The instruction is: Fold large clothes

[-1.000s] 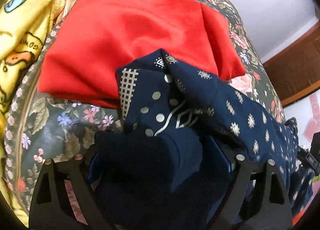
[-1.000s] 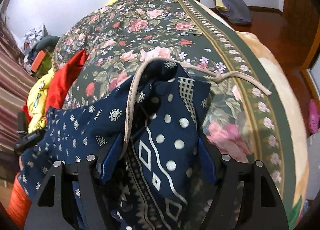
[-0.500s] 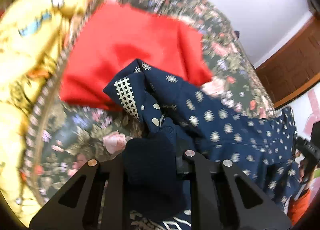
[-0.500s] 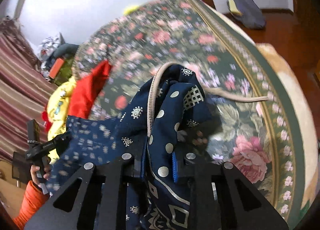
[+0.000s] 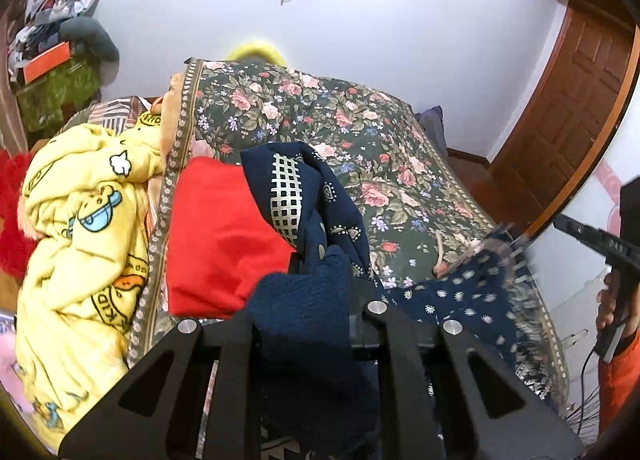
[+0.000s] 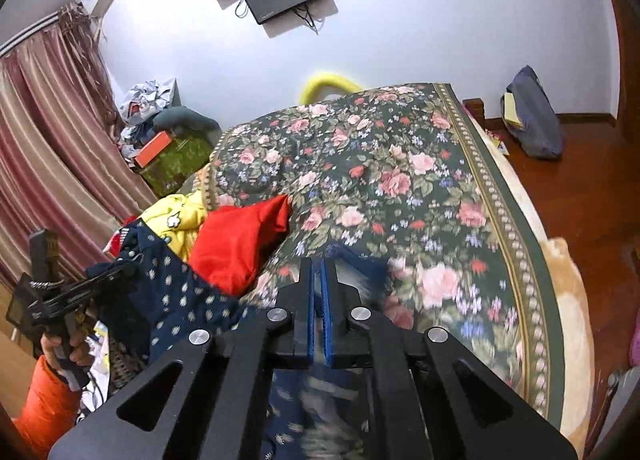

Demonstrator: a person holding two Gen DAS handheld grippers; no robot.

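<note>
Yellow fleece blanket with cartoon prints [image 5: 84, 228]: it lies bunched at the far left of the bed. Black letters are printed on it, "KID" in two places; the rest of the words I cannot read.
Red folded cloth [image 5: 218, 240]: it rests flat on the bed, just right of the yellow blanket and partly under the dark garment.
Left gripper [image 5: 310, 300]: its jaws are closed on a thick dark bunch of the navy blue printed garment with pale dots and grid pattern [image 5: 300, 196]. The jaws were just closing on this cloth.
Garment, place: it hangs between the two grippers above the green bedspread with pink roses [image 5: 352, 128], at the near edge of the bed.
Right gripper [image 6: 319, 292]: its blue pads are pressed together on a thin layer of the same garment [image 6: 176, 296], which falls down below the jaws. These jaws also were just closing.
Handling: the cloth looks soft, light and limp, so I think it will sag in the middle. Holding two corners of one edge, well apart, should keep it stretched.
Other writing: none readable.
</note>
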